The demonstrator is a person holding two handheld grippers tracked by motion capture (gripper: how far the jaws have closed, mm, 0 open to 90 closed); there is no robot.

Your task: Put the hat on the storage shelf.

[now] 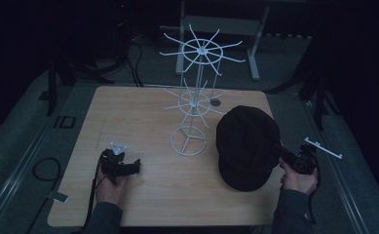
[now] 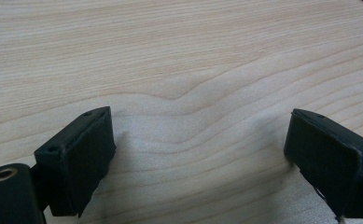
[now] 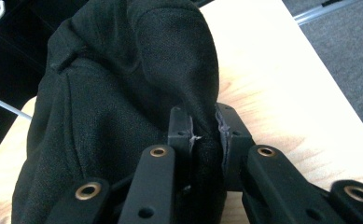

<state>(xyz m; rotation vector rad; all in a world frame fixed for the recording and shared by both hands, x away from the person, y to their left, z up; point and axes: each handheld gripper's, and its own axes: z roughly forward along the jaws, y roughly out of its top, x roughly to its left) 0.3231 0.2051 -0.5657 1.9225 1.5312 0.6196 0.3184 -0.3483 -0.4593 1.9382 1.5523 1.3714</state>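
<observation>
**Black cap pinched at the table's right side**

We note a black cap (image 1: 248,146) of matte woven cloth, with seamed panels over a rounded crown, lying on the right part of the light wooden table (image 1: 143,195). In the right gripper view the fabric (image 3: 123,93) bunches upward into a soft ridge where it is gripped.

The right gripper (image 1: 285,155) meets the cap at its right edge, near the table's right border. Its jaws are closed together on a fold of the cloth, the fold pressed tight between the two pads (image 3: 181,128).

The left gripper (image 1: 128,168) rests low over bare wood at the table's left front, well apart from the cap. In the left gripper view its jaws stand wide, with nothing but wood grain between them.

A white wire display rack (image 1: 197,92) stands on the table just left of the cap, its round base ring (image 1: 188,141) near the cap's left edge.
</observation>
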